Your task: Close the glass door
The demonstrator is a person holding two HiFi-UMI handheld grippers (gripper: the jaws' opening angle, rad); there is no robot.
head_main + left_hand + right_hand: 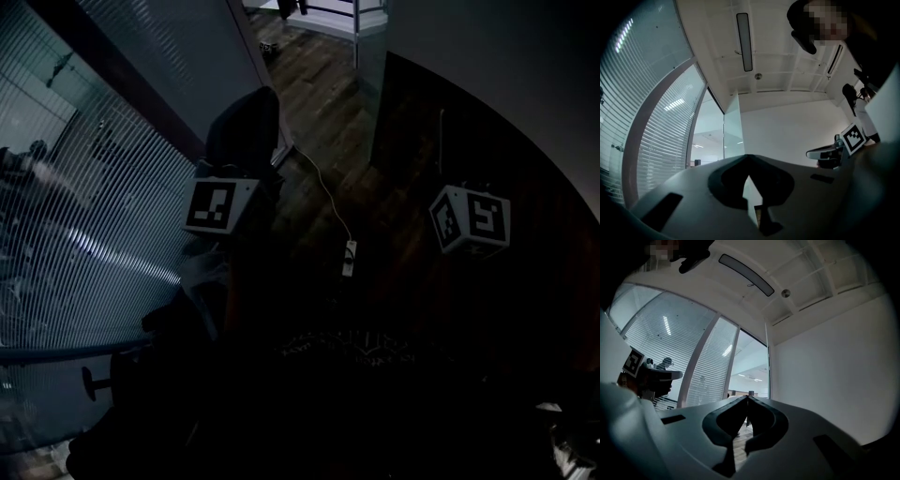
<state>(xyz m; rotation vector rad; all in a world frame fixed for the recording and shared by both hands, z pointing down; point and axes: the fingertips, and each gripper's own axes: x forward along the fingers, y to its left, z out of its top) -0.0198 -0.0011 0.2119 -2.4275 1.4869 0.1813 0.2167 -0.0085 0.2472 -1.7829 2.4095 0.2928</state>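
Observation:
The glass door [732, 126] stands ahead in the left gripper view as a tall clear pane beside a white wall. In the right gripper view its edge [767, 363] borders a bright doorway. My left gripper [749, 159] is shut and holds nothing; it points a little upward, short of the pane. Its marker cube [220, 206] shows at centre left in the dim head view. My right gripper [747, 399] is also shut and empty, aimed at the doorway, with its cube [472, 218] at the right. Neither gripper touches the door.
A glass wall with blinds [84, 216] runs along the left, with a rail [56, 352] low on it. A white power strip [349, 258] and its cable lie on the dark wood floor [319, 103] between the grippers. A white wall [829, 376] stands at the right.

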